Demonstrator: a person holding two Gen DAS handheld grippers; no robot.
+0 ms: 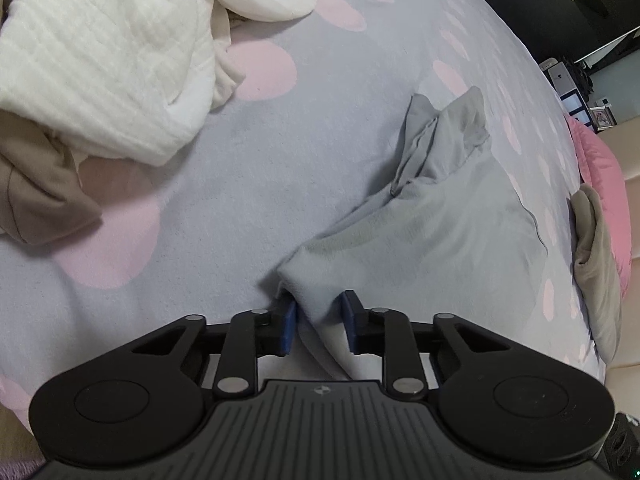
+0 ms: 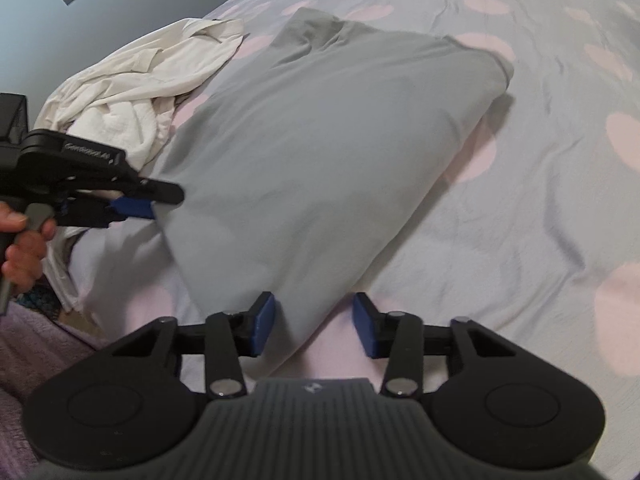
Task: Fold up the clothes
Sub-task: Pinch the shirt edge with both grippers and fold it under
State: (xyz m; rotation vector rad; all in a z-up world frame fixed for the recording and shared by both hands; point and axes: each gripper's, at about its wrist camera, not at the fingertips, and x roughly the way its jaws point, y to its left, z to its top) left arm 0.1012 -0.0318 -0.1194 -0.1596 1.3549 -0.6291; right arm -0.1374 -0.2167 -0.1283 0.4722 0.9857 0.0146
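Note:
A grey garment [image 1: 440,232] lies folded over on a bed. Its near corner fills the gap between the blue pads of my left gripper [image 1: 318,322], which is shut on it. In the right wrist view the same grey garment [image 2: 320,140] spreads out ahead, and my left gripper [image 2: 136,204] pinches its left edge from the side. My right gripper [image 2: 314,326] straddles the garment's near corner. The cloth touches its left pad, but bare sheet shows beside the right pad, so it is open.
The bedsheet [image 1: 240,184] is lilac with pink dots. A pile of white clothes [image 1: 100,52] and a brown garment [image 1: 36,192] lie to the left, a beige cloth [image 1: 596,256] and a pink pillow [image 1: 608,184] at the right edge. A hand [image 2: 24,244] holds the left gripper's handle.

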